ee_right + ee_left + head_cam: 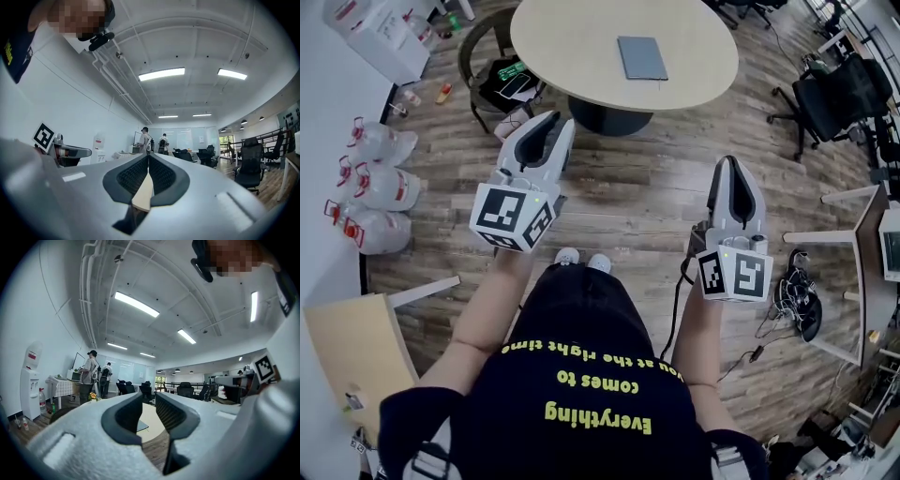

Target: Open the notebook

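The grey notebook [642,58] lies closed and flat on the round pale bench [581,47], towards its far right part, with nothing touching it. Both tools are held level over the wooden floor [647,197], well short of the bench. The left tool [551,127] has its jaws a little apart, with nothing between them. The right tool [733,171] has its jaws pressed together and holds nothing. Large water jugs [380,183] lie on the floor at the left, and a black office chair [830,98] stands to the right.
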The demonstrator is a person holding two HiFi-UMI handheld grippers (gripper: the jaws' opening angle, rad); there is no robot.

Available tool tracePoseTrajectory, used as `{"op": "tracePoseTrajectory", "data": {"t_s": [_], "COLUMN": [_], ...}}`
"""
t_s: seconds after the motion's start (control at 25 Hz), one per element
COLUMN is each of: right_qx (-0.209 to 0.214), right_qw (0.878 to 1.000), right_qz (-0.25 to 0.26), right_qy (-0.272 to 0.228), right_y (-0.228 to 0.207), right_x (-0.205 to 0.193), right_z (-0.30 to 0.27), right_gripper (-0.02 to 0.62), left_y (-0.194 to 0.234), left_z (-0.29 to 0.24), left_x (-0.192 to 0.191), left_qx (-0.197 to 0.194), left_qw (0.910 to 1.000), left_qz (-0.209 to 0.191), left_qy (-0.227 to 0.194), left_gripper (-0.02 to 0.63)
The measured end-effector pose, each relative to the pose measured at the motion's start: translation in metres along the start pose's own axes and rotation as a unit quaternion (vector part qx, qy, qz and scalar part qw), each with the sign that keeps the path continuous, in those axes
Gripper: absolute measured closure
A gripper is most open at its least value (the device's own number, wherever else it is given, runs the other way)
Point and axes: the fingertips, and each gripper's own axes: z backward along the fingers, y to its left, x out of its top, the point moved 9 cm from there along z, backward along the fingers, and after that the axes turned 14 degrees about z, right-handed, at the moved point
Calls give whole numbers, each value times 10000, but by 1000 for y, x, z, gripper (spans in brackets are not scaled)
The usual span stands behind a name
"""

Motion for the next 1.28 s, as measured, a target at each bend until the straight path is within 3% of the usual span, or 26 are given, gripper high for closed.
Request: {"op": "tracePoseTrajectory", "data": {"t_s": [0.08, 0.2, 0.44, 0.56, 0.84, 1.28], "right_qx": [108, 221, 408, 464, 438, 260], "right_qw": [9998, 9996, 9985, 9979, 9977, 9983], "right_qz": [-119, -184, -344, -429, -481, -451], "right_qy": [-65, -16, 91, 139, 191, 243], "right_y": [-3, -8, -12, -12, -13, -3], "right_x": [-2, -6, -13, -19, -29, -33], "right_z": [-1, -6, -28, -45, -117, -229], "right_gripper": [579, 525, 333, 287, 246, 224], "left_y": [-5, -12, -10, 0, 43, 132], "left_z": [-3, -9, -25, -40, -99, -176], "left_x": [-2, -3, 0, 1, 15, 48], "left_qx": [18, 49, 99, -11, -196, -449], "left_qw": [10000, 10000, 9997, 9995, 9982, 9970], "left_qz": [42, -11, -58, -95, -319, -411], "left_qy": [39, 68, 195, 301, 469, 467], "left_gripper": [475, 399, 301, 267, 212, 202]}}
